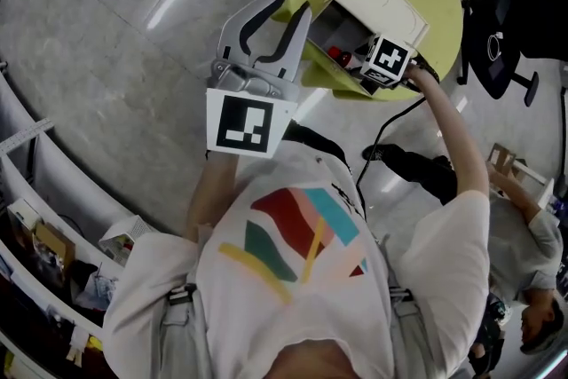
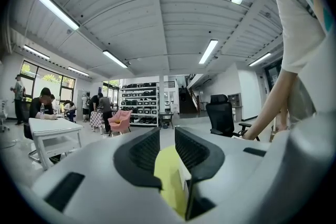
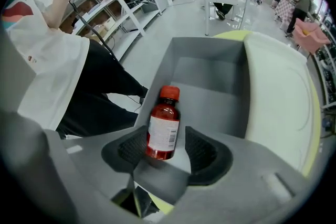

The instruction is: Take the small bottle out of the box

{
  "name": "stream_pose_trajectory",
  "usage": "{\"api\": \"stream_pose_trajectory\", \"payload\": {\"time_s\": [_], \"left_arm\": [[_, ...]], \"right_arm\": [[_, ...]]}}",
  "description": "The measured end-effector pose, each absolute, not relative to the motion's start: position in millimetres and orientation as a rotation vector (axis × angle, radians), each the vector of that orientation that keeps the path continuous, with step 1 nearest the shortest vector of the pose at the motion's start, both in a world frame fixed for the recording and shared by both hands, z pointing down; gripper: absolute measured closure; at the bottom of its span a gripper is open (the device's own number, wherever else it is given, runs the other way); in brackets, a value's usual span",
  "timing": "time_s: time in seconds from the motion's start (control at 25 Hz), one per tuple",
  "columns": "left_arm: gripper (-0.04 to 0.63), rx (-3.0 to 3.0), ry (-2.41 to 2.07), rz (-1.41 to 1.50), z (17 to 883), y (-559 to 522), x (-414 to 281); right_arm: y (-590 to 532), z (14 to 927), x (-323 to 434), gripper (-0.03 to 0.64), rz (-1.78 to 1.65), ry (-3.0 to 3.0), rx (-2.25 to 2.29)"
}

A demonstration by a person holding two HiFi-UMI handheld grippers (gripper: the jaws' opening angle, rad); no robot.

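Right gripper view, centre: one bottle [image 3: 163,124] in one box [image 3: 210,78] is flanked by the spread jaws of the right gripper [image 3: 165,135]; the jaws of the left gripper [image 2: 167,140] are likewise held apart.

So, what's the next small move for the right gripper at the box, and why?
Probably close the right gripper on the small bottle: it sits between the open jaws inside the box, with a gap at one pad, so it isn't gripped yet.
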State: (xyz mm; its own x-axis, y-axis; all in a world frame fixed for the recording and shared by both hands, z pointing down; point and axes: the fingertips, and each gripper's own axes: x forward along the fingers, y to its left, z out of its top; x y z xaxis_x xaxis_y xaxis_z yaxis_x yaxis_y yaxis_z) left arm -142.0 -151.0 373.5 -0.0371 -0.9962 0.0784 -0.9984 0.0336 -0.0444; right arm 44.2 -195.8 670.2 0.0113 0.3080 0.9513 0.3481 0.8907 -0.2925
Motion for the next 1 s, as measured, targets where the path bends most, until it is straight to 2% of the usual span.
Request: {"api": "stream_pose_trajectory", "payload": {"time_s": [0.36,0.56,1.0], "left_arm": [[0.518,2.111,-2.265,0.115,377,-144,-160],[0.518,2.128,-2.278,0.198,380,-144,-162],[0.518,2.154,-2.245,0.167,378,-143,-159]], "right_arm": [[-198,680,43,0.413,-0.171,-1.501,-0.53],[-195,682,40,0.411,-0.208,-1.481,-0.561],[-197,694,40,0.399,-0.233,-1.465,-0.475]]}}
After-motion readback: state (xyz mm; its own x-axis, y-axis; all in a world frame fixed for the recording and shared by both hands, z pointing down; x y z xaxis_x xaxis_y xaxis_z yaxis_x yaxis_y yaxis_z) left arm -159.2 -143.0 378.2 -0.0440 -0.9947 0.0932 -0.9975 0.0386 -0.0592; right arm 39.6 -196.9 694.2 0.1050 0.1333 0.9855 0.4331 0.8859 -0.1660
